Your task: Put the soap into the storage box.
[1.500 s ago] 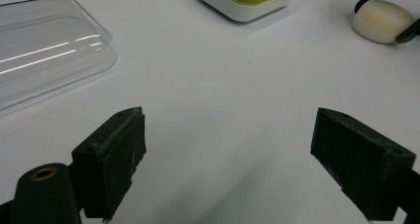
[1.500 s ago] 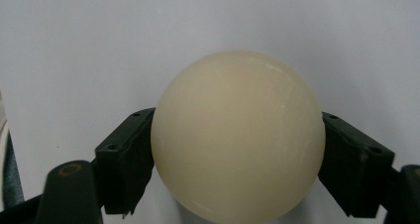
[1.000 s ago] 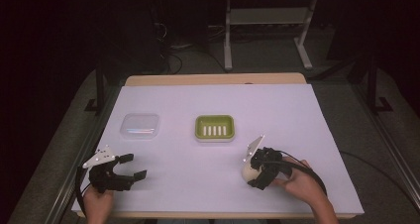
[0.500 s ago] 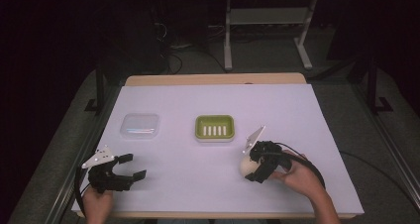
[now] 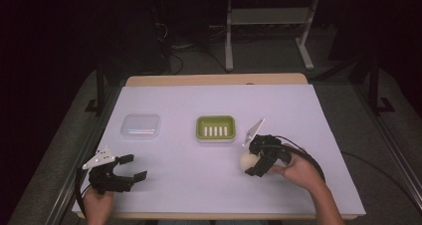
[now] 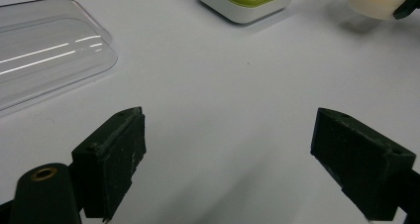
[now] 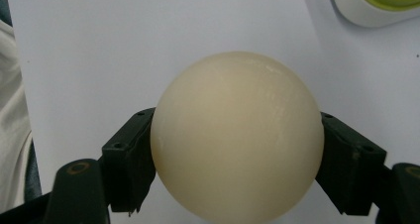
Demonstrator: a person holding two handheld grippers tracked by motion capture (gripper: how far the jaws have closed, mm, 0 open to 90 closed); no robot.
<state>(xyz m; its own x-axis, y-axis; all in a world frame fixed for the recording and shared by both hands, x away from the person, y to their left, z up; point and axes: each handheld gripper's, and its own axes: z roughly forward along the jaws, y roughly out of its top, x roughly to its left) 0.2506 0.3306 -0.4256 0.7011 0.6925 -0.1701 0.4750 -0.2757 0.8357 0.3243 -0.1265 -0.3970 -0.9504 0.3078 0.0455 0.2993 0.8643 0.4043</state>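
Observation:
A cream round soap (image 5: 247, 160) (image 7: 236, 135) sits between the jaws of my right gripper (image 5: 256, 161), which is shut on it just above the white table cover, right of centre. The soap also appears far off (image 6: 379, 1) in the left gripper view. A green soap dish (image 5: 215, 128) (image 6: 247, 0) (image 7: 381, 3) with a white base rests in the middle of the table. Its clear plastic lid (image 5: 141, 125) (image 6: 44, 53) lies to the left. My left gripper (image 5: 130, 168) (image 6: 237, 154) stands open near the front left, nothing between its fingers.
The white cover (image 5: 199, 105) spans the table; its wooden back edge (image 5: 214, 79) shows behind. A metal stand (image 5: 268, 21) and cables are on the dark floor beyond. Table frame rails run along both sides.
My right gripper with the soap has shifted a little toward the dish and lifted slightly. The left gripper has stayed put.

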